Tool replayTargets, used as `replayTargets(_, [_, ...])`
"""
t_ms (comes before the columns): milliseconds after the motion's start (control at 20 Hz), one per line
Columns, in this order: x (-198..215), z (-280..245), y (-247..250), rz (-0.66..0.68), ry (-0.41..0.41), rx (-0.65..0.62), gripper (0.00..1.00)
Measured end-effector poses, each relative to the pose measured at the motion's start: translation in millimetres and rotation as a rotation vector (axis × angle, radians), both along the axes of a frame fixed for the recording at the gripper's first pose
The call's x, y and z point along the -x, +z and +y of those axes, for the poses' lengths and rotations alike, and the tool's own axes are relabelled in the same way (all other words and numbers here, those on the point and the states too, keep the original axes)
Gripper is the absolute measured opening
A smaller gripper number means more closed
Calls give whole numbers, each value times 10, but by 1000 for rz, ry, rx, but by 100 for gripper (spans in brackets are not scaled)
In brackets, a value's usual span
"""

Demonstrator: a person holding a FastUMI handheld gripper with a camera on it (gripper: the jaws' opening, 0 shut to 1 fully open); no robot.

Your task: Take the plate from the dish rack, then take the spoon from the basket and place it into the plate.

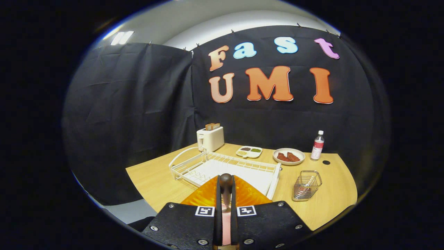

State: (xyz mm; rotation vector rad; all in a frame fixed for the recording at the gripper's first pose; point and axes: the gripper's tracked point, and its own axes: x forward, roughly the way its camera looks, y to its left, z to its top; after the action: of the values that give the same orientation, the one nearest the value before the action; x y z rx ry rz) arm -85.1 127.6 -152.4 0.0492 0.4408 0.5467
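Now my tool [226, 194] is clenched on the spoon [226, 181], handle running straight back between the fingers, bowl end forward. The orange plate [208, 198] lies directly beneath, at the tabletop's [333, 194] near edge, basket [306, 185] off right.

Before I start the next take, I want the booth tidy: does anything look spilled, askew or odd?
Nothing looks spilled or broken. The gripper is shut on a pink spoon with a dark bowl, above the ribbed orange plate. The white wire dish rack and wire basket stand upright.
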Motion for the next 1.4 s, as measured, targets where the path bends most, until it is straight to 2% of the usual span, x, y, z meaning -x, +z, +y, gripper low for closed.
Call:
replayTargets(400, [275,172,-584,119,70,-38,9])
replayTargets(800, [502,-60,-649,94,123,-106,9])
replayTargets(1150, [750,-295,-1187,213,117,-17,14])
replayTargets(1300, [707,-333,-1170,201,111,11,19])
replayTargets(1400, [615,-350,-1028,150,97,13,27])
